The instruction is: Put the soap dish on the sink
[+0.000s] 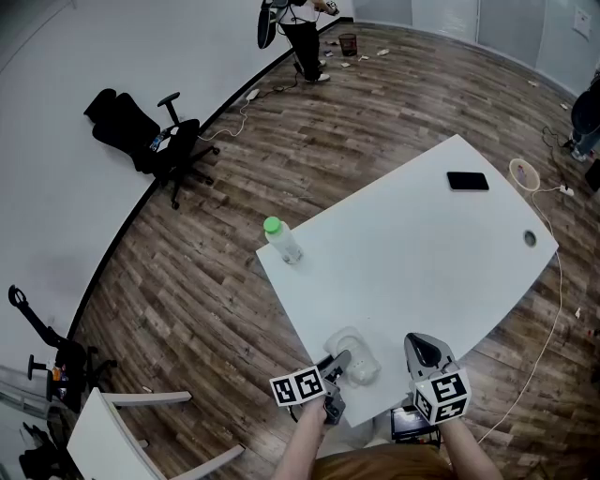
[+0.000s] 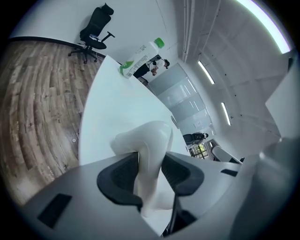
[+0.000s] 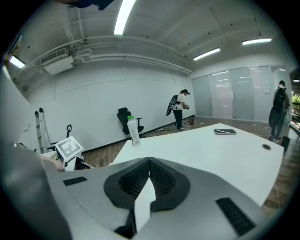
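The soap dish (image 1: 354,352) is a white, rounded, glossy piece at the near edge of the white table (image 1: 422,253). My left gripper (image 1: 336,367) comes at it from the left and is shut on it. In the left gripper view both black pads press the white soap dish (image 2: 151,138) between them, and the left gripper (image 2: 150,172) is rolled to one side. I cannot tell whether the dish rests on the table or hangs just above it. My right gripper (image 1: 424,351) hovers to the right of the dish, its jaws shut with nothing in them; the right gripper (image 3: 149,165) points across the table.
A clear bottle with a green cap (image 1: 281,240) stands at the table's left corner. A black phone (image 1: 467,181) lies at the far side. A black office chair (image 1: 155,141) stands by the wall, a white chair (image 1: 122,439) at lower left, a person (image 1: 302,28) far off.
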`<state>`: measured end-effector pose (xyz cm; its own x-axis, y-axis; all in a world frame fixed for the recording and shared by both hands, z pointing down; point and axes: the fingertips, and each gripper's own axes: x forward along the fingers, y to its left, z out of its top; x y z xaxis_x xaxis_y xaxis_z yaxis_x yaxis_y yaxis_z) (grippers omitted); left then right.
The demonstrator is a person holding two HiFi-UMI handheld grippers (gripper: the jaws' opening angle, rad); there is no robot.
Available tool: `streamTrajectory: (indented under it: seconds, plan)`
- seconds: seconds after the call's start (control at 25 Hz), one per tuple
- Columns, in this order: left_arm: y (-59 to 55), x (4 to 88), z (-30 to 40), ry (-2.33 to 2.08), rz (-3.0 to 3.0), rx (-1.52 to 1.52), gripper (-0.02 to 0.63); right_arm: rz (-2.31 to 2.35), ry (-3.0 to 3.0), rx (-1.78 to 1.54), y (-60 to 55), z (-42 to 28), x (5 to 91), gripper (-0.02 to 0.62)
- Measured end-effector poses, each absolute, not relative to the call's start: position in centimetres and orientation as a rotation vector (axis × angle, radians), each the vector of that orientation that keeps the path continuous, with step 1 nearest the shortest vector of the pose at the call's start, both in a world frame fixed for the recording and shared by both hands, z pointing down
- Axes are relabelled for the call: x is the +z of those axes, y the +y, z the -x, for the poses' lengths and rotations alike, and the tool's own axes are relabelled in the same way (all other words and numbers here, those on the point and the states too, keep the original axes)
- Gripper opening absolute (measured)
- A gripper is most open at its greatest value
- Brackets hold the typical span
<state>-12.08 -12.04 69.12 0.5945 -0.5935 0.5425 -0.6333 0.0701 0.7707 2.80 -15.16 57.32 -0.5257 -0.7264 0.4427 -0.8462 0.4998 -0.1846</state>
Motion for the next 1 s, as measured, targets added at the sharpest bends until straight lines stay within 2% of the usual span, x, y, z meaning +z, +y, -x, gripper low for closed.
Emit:
streamTrajectory:
  seconds: [0.6,1.0]
  plan:
    - [-12.28,69.74,11.74,-0.98,-1.514,-0.069,0.16,-1.348,-2.426,0.519,-14.94,-3.28,56.91,0.008]
    - [-12.0,69.52,11.59,-0.99,-1.556,0.052,0.16,-1.359,-2.441,0.508,-15.06,-3.49,56.57,0.009]
